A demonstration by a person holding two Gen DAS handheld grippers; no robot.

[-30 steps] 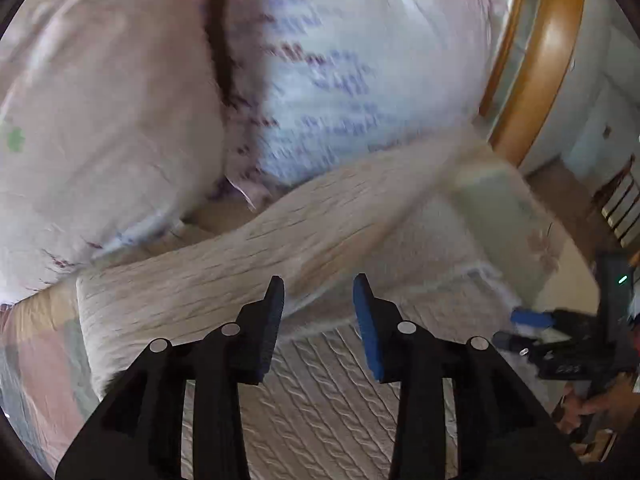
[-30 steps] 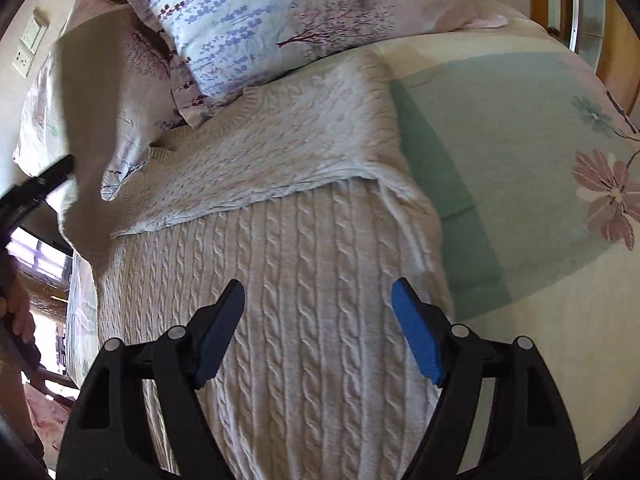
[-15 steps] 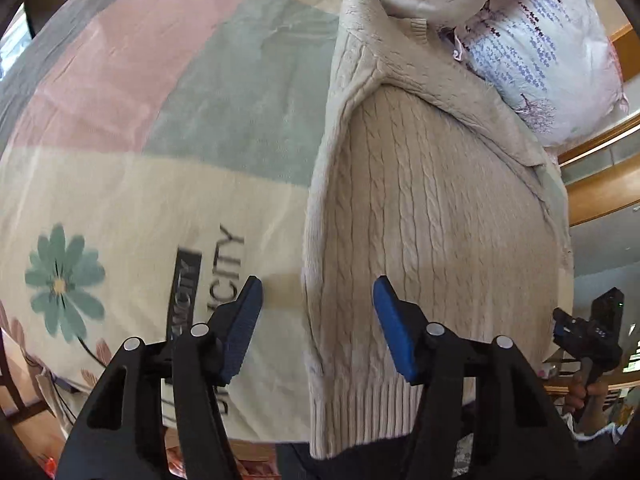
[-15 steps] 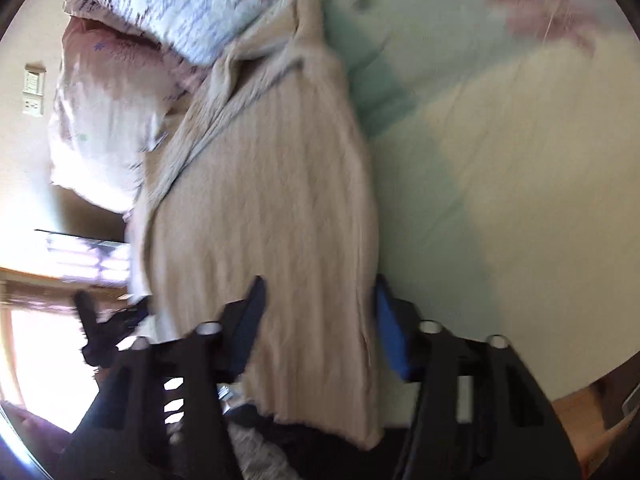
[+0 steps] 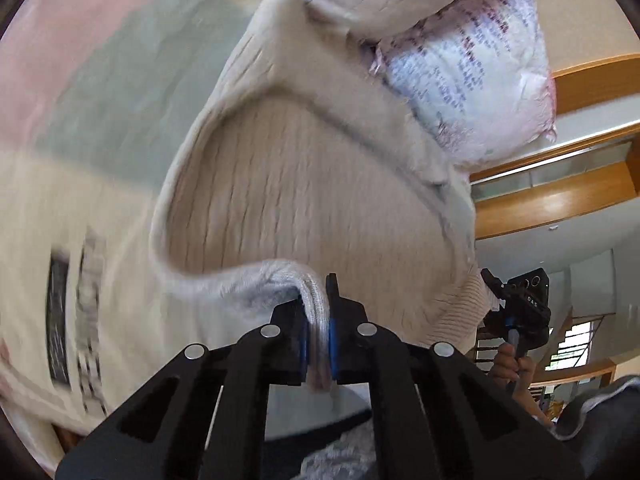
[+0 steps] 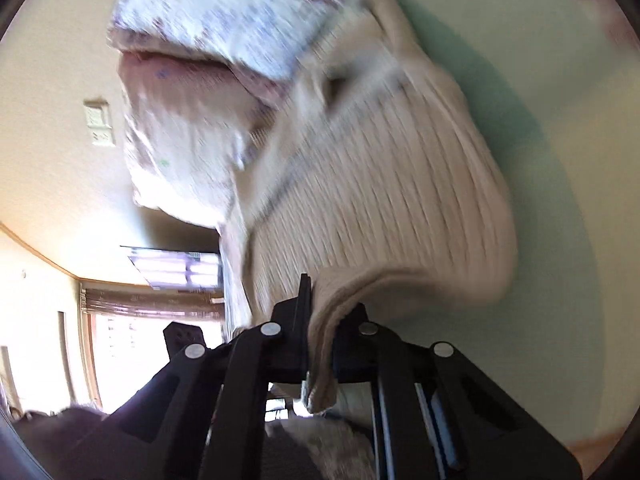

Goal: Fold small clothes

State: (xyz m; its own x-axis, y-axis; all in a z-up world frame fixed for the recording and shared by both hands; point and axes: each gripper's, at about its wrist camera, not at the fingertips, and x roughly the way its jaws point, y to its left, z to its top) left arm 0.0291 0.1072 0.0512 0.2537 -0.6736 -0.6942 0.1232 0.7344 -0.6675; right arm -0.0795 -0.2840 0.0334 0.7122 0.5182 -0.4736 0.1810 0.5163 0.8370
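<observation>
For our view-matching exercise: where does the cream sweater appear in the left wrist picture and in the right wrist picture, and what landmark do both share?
Left wrist: sweater fills the centre, its hem pinched in the left claw at bottom centre.
Right wrist: sweater runs from upper centre to right of centre, its hem pinched in the right claw.
Shared landmark: the floral pillow at the sweater's far end.

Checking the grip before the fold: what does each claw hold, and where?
Both pinch the cream knit sweater at its ribbed bottom hem: left claw, right claw.

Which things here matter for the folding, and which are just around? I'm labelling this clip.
In the job: cream knit sweater, left gripper and right gripper, each shut on its hem.

Just around: floral pillows, patterned bedsheet, wall switch.
</observation>
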